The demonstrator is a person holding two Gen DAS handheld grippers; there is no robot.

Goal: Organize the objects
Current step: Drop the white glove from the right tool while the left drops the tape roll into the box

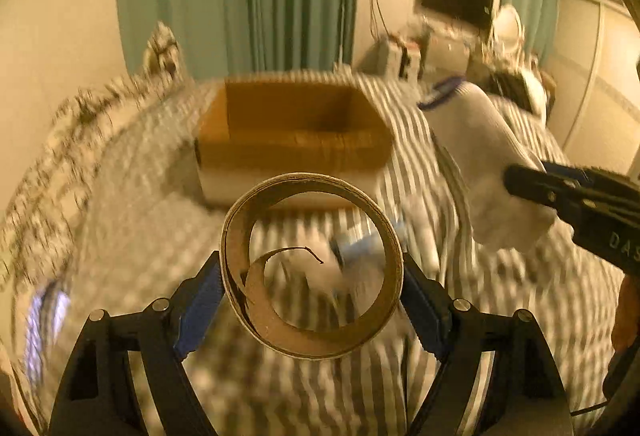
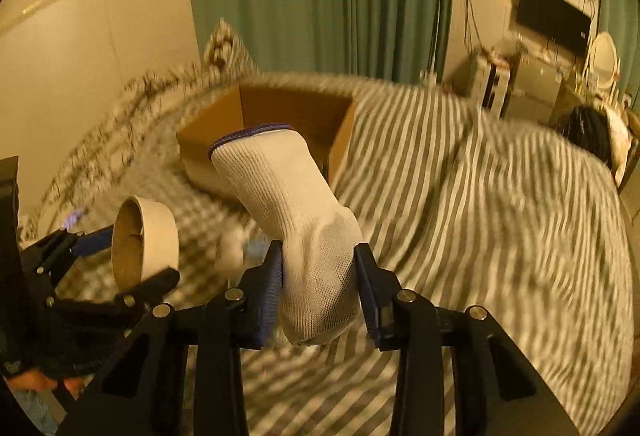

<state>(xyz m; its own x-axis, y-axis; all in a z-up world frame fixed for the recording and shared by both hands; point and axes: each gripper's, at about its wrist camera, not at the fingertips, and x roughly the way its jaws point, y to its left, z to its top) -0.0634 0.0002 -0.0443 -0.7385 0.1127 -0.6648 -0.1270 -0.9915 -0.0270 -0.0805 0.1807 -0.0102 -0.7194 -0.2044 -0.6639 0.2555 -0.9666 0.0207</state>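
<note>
- The right gripper [image 1: 520, 182] is showing pale letters on its black body at the right edge of the left wrist view; "DAS" is reading clearly, and the rest is running out of frame.
- Nothing else is reading as text.

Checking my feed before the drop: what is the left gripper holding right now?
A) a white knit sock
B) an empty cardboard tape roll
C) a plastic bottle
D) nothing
B: the left gripper has its fingers pressed on either side of the cardboard tape roll, while the white sock is in the right gripper.
</note>
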